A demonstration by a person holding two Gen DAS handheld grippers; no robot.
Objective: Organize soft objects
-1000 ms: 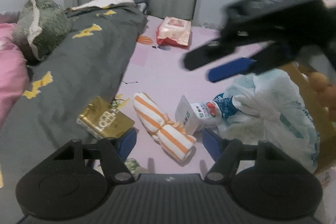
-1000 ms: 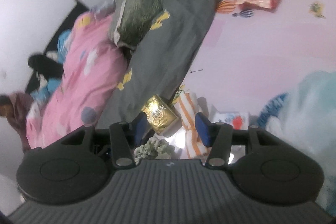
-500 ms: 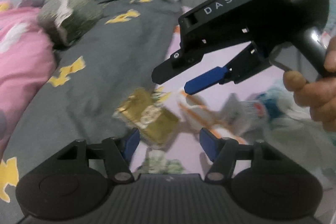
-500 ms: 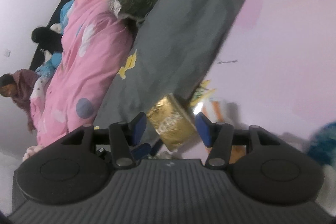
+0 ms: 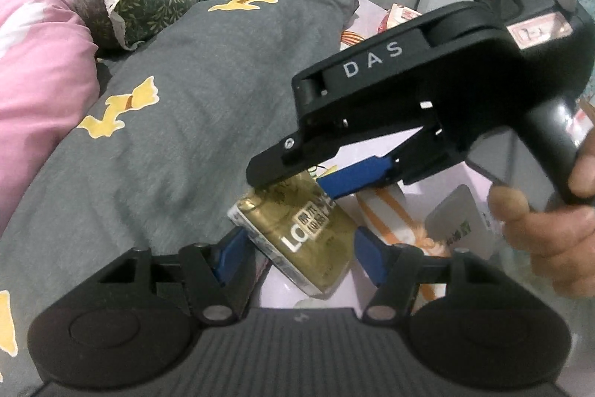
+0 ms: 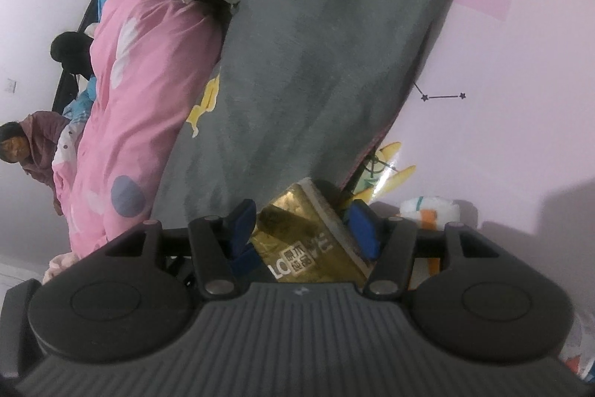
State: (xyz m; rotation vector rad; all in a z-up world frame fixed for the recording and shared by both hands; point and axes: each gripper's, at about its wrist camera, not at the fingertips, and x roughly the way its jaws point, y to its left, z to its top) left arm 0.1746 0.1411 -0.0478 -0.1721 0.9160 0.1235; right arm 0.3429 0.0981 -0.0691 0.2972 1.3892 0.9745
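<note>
1. On the pink floor, tight against the grey blanket's [image 5: 193, 121] hanging edge, lies the gold pack [image 5: 301, 233], its near end tilted up.
2. It looks light, squashy and foil-slick; I'd take it across its short sides.
3. My right gripper [image 6: 305, 229] straddles it, jaws spread and just widened, pads not pressing.
4. My left gripper [image 5: 297, 259] brackets its near end, jaws apart.
5. A striped towel roll [image 5: 394, 211] lies just beside.

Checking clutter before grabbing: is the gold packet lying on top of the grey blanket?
No, the gold packet lies on the pink floor mat beside the grey blanket.
</note>
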